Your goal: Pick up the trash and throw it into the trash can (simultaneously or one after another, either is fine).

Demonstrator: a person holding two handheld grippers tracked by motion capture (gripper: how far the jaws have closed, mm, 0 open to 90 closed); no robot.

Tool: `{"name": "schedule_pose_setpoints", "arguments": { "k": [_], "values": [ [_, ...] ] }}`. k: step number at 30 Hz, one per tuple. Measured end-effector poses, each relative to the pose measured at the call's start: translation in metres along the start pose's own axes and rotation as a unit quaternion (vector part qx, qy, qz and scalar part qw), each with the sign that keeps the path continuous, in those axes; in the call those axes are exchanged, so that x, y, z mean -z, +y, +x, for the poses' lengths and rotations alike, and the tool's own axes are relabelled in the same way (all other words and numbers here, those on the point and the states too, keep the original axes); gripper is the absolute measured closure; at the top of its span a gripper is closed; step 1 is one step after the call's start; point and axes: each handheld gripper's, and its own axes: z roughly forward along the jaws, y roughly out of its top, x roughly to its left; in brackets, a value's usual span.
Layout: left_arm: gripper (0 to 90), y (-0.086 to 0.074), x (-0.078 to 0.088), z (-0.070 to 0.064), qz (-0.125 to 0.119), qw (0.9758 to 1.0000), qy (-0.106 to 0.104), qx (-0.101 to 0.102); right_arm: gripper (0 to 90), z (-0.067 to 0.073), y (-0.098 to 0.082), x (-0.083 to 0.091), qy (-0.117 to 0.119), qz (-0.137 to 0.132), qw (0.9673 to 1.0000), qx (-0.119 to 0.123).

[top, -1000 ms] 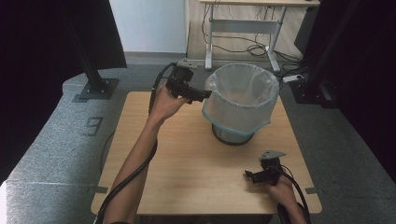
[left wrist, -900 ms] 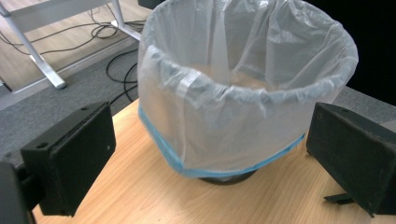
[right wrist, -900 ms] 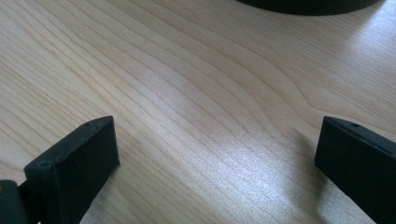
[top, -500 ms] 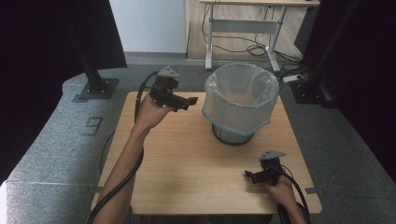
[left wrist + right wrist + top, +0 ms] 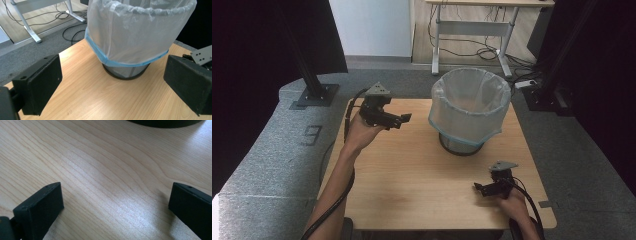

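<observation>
Wooden bench [image 5: 412, 180], light grain, standing on grey carpet. On its far right part stands a black mesh bin [image 5: 460, 146] lined with a clear plastic bag [image 5: 469, 107]; the bag folds over the rim and hangs down the outside, ending in a blue band. The bin sits upright, its dark base showing below the bag.

Left claw [image 5: 404, 119]: held in the person's left hand [image 5: 359, 132] above the far left part of the bench, just left of the bin and apart from it. It points toward the bin. Grey three-cornered plate on top; black cable trails back along the forearm. In the left gripper view the two black jaws stand wide apart with nothing between them, and the bin with its bag [image 5: 140, 32] stands straight ahead, between and beyond the jaws; mesh base [image 5: 126, 71] visible under the blue band. Claw open, empty, not touching bin or bag.

Right claw [image 5: 478, 188]: held in the person's right hand [image 5: 514, 202] low at the near right part of the bench, nearer the person than the bin and well apart from the left claw. It points left across the bench. In the right gripper view its jaws are also spread wide, bare wood [image 5: 112, 177] between them, holding nothing; a dark curved edge of the bin's base [image 5: 165, 123] shows at the top.

Beyond the bench: black stand feet on the carpet, a desk frame with cables on the floor.
</observation>
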Motion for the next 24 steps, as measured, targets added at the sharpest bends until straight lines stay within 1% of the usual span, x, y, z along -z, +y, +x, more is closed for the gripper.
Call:
{"name": "schedule_pose_setpoints", "arguments": {
  "k": [5, 10, 15, 17, 21, 24],
  "values": [
    [1.8, -0.009, 0.006, -0.001, 0.000, 1.0000, 0.005, -0.005, 0.0, 0.000, 0.000, 0.000, 0.000, 0.000, 1.0000, -0.001],
    [1.9, -0.019, 0.009, -0.002, -0.002, 1.0000, 0.006, -0.006, 0.0, 0.000, 0.000, 0.000, 0.000, 0.000, 1.0000, -0.001],
    [1.9, -0.031, 0.011, -0.001, -0.003, 1.0000, 0.006, -0.001, 0.0, 0.000, 0.000, 0.000, 0.000, -0.001, 1.0000, -0.001],
    [1.8, -0.038, 0.011, 0.000, -0.005, 1.0000, 0.007, 0.005, 0.0, 0.000, 0.000, 0.000, 0.001, -0.001, 1.0000, -0.002],
    [1.0, -0.049, 0.009, 0.001, -0.002, 0.9999, 0.012, 0.010, 0.0, 0.000, 0.000, 0.000, 0.000, -0.001, 1.0000, -0.002],
    [0.2, -0.058, 0.007, 0.002, -0.003, 0.9998, 0.011, 0.016, 0.0, 0.001, 0.000, 0.000, -0.001, -0.001, 1.0000, -0.002]
  ]
}}
